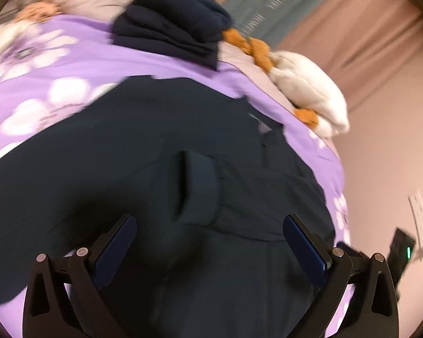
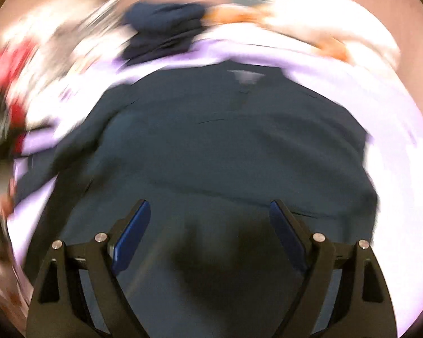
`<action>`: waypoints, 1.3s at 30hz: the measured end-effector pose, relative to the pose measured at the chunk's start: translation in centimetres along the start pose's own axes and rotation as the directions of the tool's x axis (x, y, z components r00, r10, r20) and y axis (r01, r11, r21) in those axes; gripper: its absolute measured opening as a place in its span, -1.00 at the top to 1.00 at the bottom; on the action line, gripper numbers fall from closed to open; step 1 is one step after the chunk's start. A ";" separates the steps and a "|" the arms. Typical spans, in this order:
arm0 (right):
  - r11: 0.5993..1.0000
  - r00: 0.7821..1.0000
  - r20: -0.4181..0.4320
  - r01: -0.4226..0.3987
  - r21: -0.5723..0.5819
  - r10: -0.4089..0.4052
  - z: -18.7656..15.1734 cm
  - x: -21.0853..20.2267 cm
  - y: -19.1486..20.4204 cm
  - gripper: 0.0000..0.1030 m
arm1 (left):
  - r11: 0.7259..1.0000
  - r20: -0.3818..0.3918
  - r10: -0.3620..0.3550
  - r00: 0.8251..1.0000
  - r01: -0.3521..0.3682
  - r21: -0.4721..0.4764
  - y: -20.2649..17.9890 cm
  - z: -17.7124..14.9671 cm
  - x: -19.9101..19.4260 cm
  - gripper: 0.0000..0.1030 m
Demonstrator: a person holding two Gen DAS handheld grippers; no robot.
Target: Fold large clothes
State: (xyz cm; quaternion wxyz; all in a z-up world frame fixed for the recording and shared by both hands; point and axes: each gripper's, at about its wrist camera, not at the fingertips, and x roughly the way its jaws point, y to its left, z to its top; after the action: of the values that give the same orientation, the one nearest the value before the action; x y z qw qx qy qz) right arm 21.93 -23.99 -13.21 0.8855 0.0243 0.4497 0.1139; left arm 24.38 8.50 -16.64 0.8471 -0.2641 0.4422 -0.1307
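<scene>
Overhead, both claws (image 1: 210,222) (image 2: 210,208) wide, empty above the dark garment (image 1: 155,146)

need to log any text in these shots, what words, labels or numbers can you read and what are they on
Nothing can be read with certainty.
Teal fabric at the far wall: rows of white capital letters, too blurred and tilted to read.
Dark garment, pale neck label: blurred, no legible text.
Dark device by the wall: a green light only, no readable marking.

Garment (image 1: 160,152) lies spread on the bedspread (image 1: 79,62), folded pile (image 1: 169,22) behind it
</scene>
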 end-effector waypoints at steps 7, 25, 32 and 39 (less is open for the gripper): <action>0.888 0.983 0.123 0.068 0.454 -0.138 3.9 0.6 -16.3 -0.68 | 0.997 -0.048 -0.042 0.998 0.039 -0.067 0.3 1.9 5.3 -0.99; 0.840 0.991 0.124 -0.027 0.542 -0.048 3.4 7.7 -23.6 0.87 | 0.995 -0.104 0.048 0.993 -0.039 0.088 -0.8 1.7 9.3 0.44; 0.849 0.993 0.058 0.059 0.525 -0.104 3.0 9.1 -23.7 0.64 | 0.980 -0.127 0.161 0.979 -0.144 0.136 1.3 1.0 9.2 0.44; 0.889 0.975 0.152 0.078 0.451 -0.162 4.0 3.8 -21.5 0.40 | 0.968 -0.041 0.153 0.987 -0.141 0.207 -0.8 1.8 5.9 0.43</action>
State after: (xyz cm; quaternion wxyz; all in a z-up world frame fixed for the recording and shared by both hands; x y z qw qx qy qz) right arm 31.16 -43.86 -16.94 0.9001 0.2070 0.3802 -0.0491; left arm 29.28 5.80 -19.35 0.8641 -0.1389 0.4689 -0.1193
